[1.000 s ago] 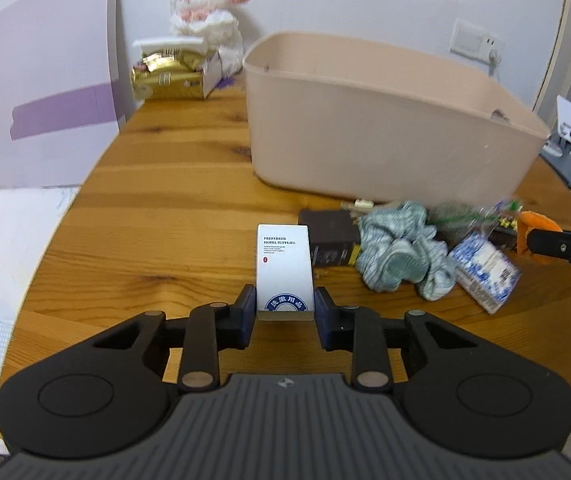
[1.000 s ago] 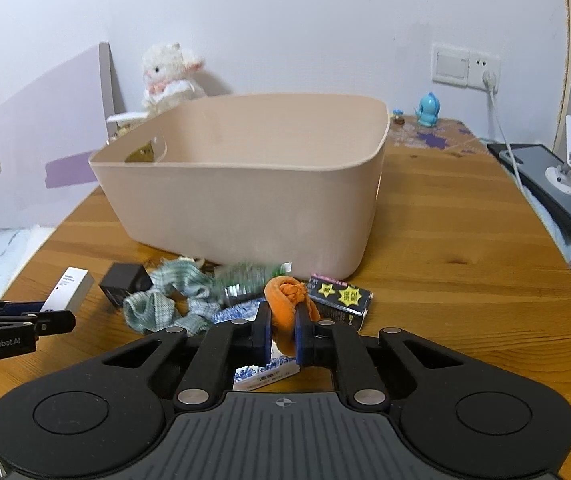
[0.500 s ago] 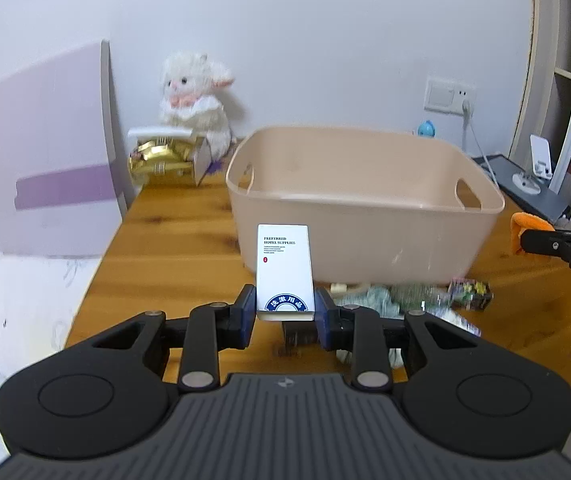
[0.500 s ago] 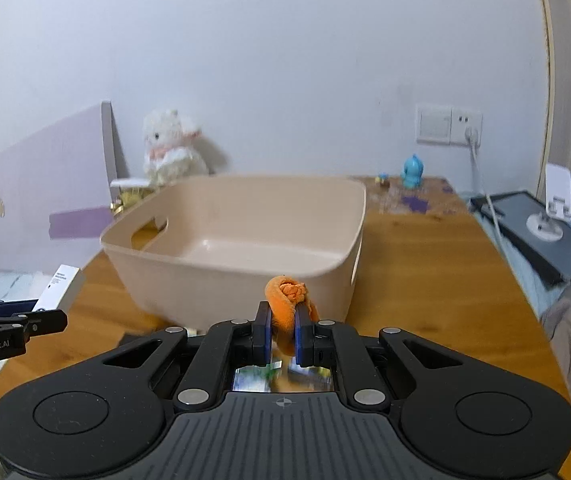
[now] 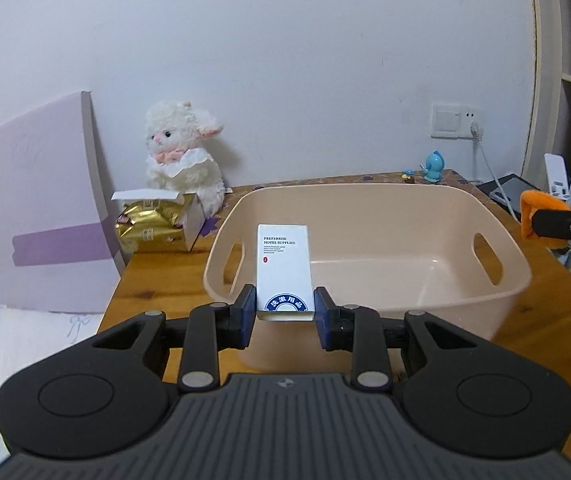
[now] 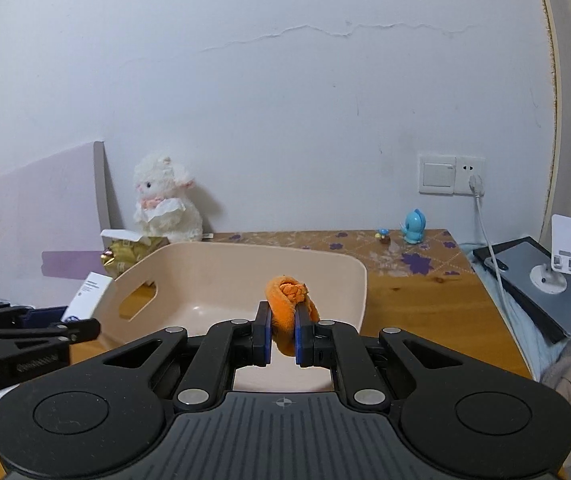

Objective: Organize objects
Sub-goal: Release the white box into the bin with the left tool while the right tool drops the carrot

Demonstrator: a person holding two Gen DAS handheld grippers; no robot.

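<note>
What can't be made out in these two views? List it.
- Small print on the white box in the left gripper: too small, left wrist view.
- Tub floor nearest the camera: hidden by the right gripper and orange cloth, right wrist view.
- Table in front of the tub: hidden by both gripper bodies.

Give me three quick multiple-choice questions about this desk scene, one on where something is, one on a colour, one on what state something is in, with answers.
1. Where does the plush lamb sit?
A. inside the bin
B. at the back of the table by the wall
C. on the floor

2. What colour is the soft item in the right gripper?
A. orange
B. green
C. black

3. What is the state of the beige bin?
A. full
B. overturned
C. empty

Answers: 1 B, it sits against the wall behind the gold packet. 2 A, orange shows between the pads. 3 C, its bare floor shows while the left gripper holds the white box above the rim.
</note>
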